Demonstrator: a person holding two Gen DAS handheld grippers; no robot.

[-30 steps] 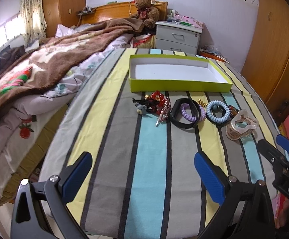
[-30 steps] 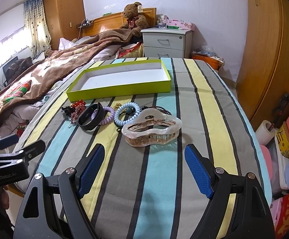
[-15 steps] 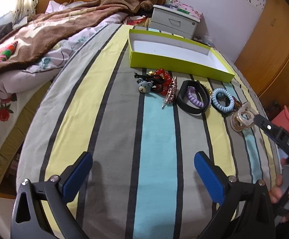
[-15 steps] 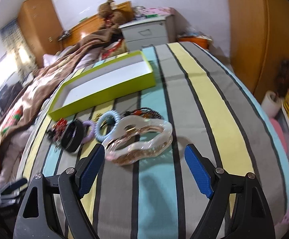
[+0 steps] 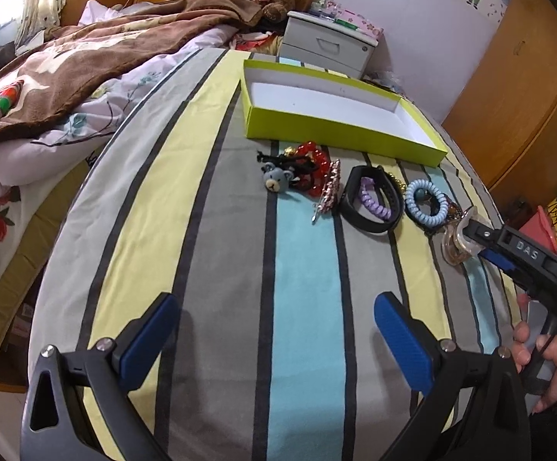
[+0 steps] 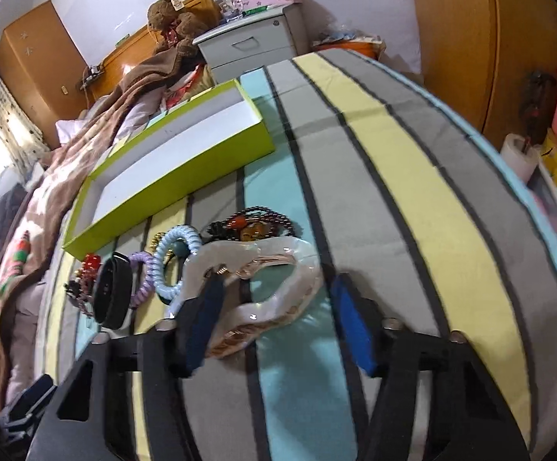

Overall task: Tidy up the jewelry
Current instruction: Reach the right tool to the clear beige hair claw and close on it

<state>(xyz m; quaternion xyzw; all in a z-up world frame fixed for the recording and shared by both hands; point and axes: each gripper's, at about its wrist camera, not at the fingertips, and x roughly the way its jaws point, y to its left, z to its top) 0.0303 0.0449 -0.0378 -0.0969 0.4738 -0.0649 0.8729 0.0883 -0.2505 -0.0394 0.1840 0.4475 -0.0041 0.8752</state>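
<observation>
Nearest, the left tool (image 5: 274, 330) is held released above the bare striped counter (image 5: 305, 307), well apart from the jewelry, while the right tool (image 6: 274, 307) is seen released with the pearly hair claw (image 6: 271, 284) lying between its fingers, the left pad reaching into the claw's opening. Beyond it, the blue coil tie (image 6: 174, 257), purple coil tie (image 6: 142, 278), black band (image 6: 113, 294) and red beads (image 6: 90, 263) are left in a row. Farthest, the green box (image 6: 186, 180) is seen empty, so the task is judged barely begun.
</observation>
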